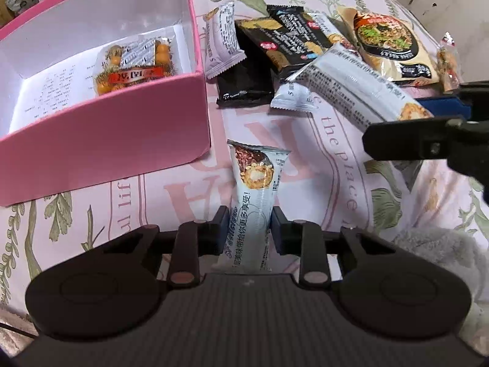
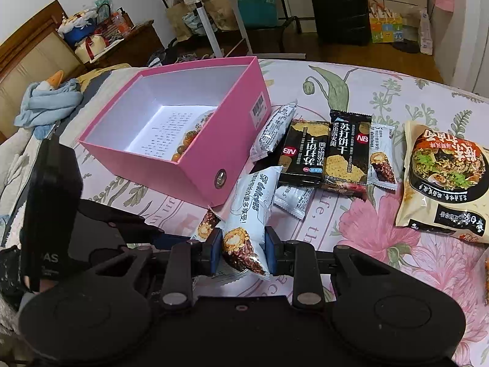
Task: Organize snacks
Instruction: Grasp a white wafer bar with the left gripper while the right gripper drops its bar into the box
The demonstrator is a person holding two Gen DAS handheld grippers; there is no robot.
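An open pink box (image 1: 122,116) stands on the bed, with one orange snack pack (image 1: 134,64) inside; the box also shows in the right wrist view (image 2: 207,140). My left gripper (image 1: 250,229) is shut on a white chocolate-roll packet (image 1: 256,202), just right of the box's front corner. My right gripper (image 2: 241,249) is shut on a second white roll packet (image 2: 250,214); this gripper (image 1: 428,128) and its packet (image 1: 354,88) show at the right of the left wrist view. The left gripper's body (image 2: 52,208) shows at the left of the right wrist view.
Loose snacks lie on the flowered bedspread (image 2: 382,232) right of the box: two black cracker packs (image 2: 327,153), small white packets (image 2: 275,131), a large noodle bag (image 2: 446,177). A blue cloth with a toy goose (image 2: 49,98) lies far left.
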